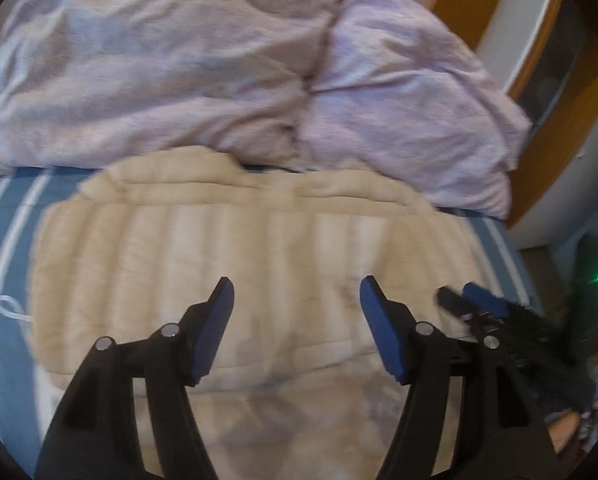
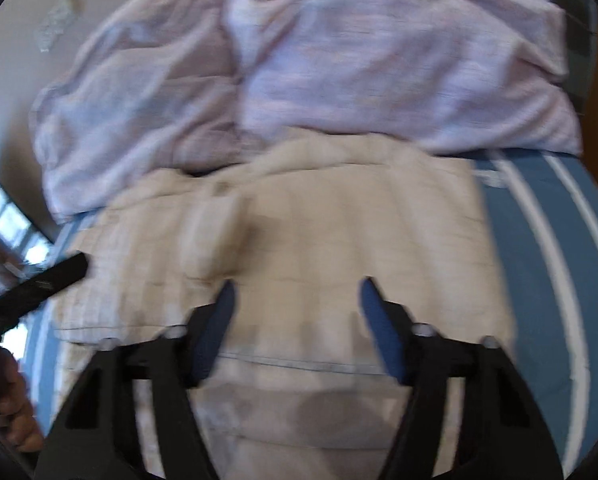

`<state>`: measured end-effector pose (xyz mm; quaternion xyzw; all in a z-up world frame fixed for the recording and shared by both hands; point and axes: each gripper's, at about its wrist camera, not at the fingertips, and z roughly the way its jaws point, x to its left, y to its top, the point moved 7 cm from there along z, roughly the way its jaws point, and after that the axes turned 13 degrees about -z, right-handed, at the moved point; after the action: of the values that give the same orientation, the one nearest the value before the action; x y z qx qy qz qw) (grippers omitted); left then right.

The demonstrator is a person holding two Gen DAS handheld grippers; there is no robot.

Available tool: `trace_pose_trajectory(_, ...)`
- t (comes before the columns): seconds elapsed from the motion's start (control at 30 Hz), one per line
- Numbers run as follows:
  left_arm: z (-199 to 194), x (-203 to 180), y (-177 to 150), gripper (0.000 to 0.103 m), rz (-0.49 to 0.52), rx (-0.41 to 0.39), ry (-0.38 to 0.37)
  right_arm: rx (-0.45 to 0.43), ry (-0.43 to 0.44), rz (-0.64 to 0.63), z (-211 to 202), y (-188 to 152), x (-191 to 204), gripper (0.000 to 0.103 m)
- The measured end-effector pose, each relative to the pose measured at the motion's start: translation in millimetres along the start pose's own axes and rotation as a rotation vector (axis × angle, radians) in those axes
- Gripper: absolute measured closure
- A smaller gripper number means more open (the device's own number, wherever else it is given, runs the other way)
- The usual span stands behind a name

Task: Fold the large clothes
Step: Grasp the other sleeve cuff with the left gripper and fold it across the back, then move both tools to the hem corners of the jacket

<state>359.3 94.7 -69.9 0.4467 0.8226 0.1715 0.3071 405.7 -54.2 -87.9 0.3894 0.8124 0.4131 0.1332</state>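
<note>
I see the bed [image 1: 3,240] first, its blue striped sheet carrying everything, with a rumpled lilac duvet [image 1: 179,72] pushed up to the far end, I judge to leave room for folding. On the cleared stretch lies the cream quilted garment [image 1: 235,256], spread fairly flat with a fold edge running across near me, so it looks partly folded and laid out for the next fold. My left claw [image 1: 297,320] hangs over its near part, released, nothing between its blue pads. My right claw [image 2: 295,320] hovers over the same garment further along, also parted and empty, though that view is blurred. Neither claw visibly touches the cloth, so I judge a fresh grasp of an edge comes next.
</note>
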Motion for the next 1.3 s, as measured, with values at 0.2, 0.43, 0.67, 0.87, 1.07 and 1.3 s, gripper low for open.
trace_pose_trajectory(0.2,-5,56,3,0.037,0.009,-0.050,0.155,0.015,0.137,-0.072,31,17,62,0.075)
trace_pose_trajectory(0.43,-3,90,-1,0.034,0.010,-0.054,0.226,0.149,0.035,-0.053,78,-3,53,0.081)
trace_pose_trajectory(0.67,-4,99,-10,0.034,0.005,-0.038,0.235,0.211,0.044,-0.012,87,-6,47,0.061)
trace_pose_trajectory(0.87,-34,118,-29,0.021,0.006,-0.060,0.249,0.161,0.004,-0.043,28,-13,39,0.012)
trace_pose_trajectory(1.07,-69,167,-75,0.020,-0.017,-0.028,0.278,0.223,-0.109,-0.098,-19,-56,7,0.012)
trace_pose_trajectory(1.3,-108,220,-133,0.020,-0.104,0.010,0.238,0.303,-0.136,-0.052,-77,-131,-51,0.012)
